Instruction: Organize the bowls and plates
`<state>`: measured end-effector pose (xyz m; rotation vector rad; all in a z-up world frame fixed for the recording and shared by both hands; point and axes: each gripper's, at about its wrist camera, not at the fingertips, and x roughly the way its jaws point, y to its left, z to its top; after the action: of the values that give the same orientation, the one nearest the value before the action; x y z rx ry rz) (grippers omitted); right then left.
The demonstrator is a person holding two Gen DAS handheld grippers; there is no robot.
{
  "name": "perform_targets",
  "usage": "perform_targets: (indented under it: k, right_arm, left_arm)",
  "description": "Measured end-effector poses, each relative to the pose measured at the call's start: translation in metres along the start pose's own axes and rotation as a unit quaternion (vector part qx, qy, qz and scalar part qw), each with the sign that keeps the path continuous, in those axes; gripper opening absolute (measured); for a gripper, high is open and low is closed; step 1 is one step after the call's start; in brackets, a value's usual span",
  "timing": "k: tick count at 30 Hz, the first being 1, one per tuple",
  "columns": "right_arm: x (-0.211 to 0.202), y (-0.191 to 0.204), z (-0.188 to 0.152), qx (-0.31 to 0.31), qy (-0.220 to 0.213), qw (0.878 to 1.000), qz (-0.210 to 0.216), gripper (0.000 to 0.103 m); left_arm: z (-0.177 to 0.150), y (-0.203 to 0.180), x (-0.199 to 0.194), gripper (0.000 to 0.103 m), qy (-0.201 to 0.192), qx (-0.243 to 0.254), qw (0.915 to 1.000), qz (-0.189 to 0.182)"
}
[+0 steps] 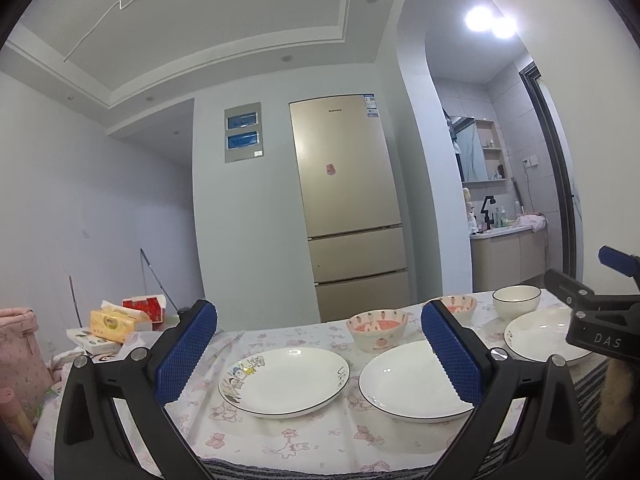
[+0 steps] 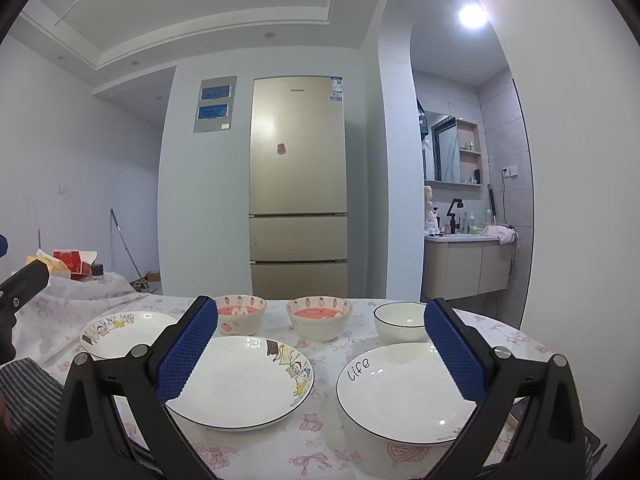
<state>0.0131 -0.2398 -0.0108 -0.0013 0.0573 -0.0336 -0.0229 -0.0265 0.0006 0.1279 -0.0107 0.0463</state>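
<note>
Your left gripper [image 1: 319, 354] and right gripper [image 2: 321, 350] both hold their fingers wide apart, gripping nothing, above the near edge of the surface [image 2: 320, 452]. In the right wrist view, the left finger [image 2: 186, 350] hides part of the middle plate [image 2: 240, 384], and the right finger [image 2: 454, 350] cuts across the "life" plate [image 2: 400, 392] and the white bowl [image 2: 398, 320]. A third plate [image 2: 124, 332] sits at mid-left. Two pink bowls [image 2: 320, 316] stand behind. Farther back stands the fridge [image 2: 298, 184]; the boxes [image 1: 120, 320] at the left wrist view's lower left are hard to read.
</note>
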Motion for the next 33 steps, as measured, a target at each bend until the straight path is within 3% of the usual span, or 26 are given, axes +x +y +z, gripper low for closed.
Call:
perform_targets:
  k: [3, 19, 33]
  right_arm:
    - [0.001, 0.000, 0.000, -0.002, 0.002, 1.000, -0.005, 0.103]
    - [0.001, 0.000, 0.000, -0.006, 0.010, 1.000, -0.016, 0.103]
    - [0.004, 0.002, 0.001, -0.012, 0.013, 1.000, -0.016, 0.103]
  left_arm:
    - [0.000, 0.002, -0.002, 0.103, -0.005, -0.006, 0.9996, -0.028]
    - [-0.003, 0.014, 0.000, 0.103, -0.003, -0.036, 0.9989, -0.031]
    - [-0.003, 0.012, -0.002, 0.103, -0.009, -0.022, 0.9995, -0.018]
